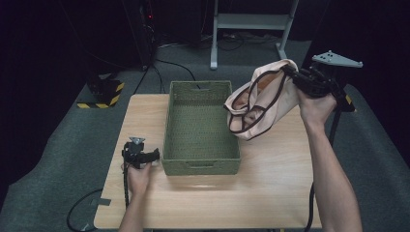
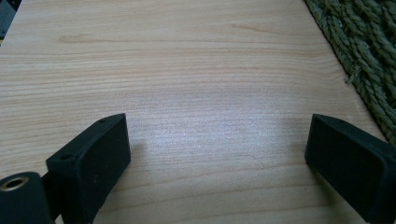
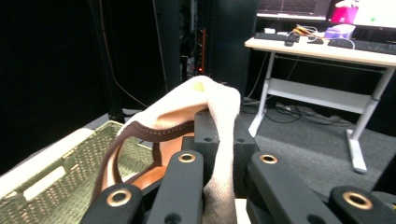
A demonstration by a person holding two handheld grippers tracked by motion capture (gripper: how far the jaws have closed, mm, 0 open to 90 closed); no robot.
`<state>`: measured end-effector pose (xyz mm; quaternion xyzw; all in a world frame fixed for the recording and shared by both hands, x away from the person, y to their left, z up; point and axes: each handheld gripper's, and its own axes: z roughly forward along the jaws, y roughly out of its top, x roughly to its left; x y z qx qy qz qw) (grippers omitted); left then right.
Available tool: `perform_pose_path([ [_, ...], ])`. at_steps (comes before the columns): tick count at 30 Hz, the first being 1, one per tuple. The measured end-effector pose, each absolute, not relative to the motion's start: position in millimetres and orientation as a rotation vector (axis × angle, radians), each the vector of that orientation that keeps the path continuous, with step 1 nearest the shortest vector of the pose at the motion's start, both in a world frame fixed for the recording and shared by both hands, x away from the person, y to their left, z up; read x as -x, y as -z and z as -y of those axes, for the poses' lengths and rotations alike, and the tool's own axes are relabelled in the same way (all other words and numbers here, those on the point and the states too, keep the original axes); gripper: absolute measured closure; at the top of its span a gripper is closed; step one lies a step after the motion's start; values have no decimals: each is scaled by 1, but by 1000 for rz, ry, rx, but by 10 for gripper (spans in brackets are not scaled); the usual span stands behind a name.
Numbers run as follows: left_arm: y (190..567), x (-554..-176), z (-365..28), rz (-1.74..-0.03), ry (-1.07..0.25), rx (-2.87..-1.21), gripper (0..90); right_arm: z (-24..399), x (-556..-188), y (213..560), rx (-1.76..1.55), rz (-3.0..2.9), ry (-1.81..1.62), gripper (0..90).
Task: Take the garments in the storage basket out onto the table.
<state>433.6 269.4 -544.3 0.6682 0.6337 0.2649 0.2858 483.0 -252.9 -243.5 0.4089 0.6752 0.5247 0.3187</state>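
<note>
High view: a green woven basket (image 1: 201, 128) is seen on the wooden counter (image 1: 270, 183), the left gripper (image 1: 140, 155) is held low just beside its near left corner, and a pink garment (image 1: 258, 99) with dark trim is held aloft over the basket's right rim by the right gripper (image 1: 309, 81). Left gripper view: its jaws are shown spread wide over bare wood, with nothing between them. Right gripper view: its jaws are seen clamped on the cloth.
</note>
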Motion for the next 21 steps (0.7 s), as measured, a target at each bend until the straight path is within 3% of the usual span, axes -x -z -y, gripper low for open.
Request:
perform_pose_path([
  [21, 544, -434, -269, -1694, -708, -1787, 70, 264, -481, 251, -1082, -1778, -1333, 858],
])
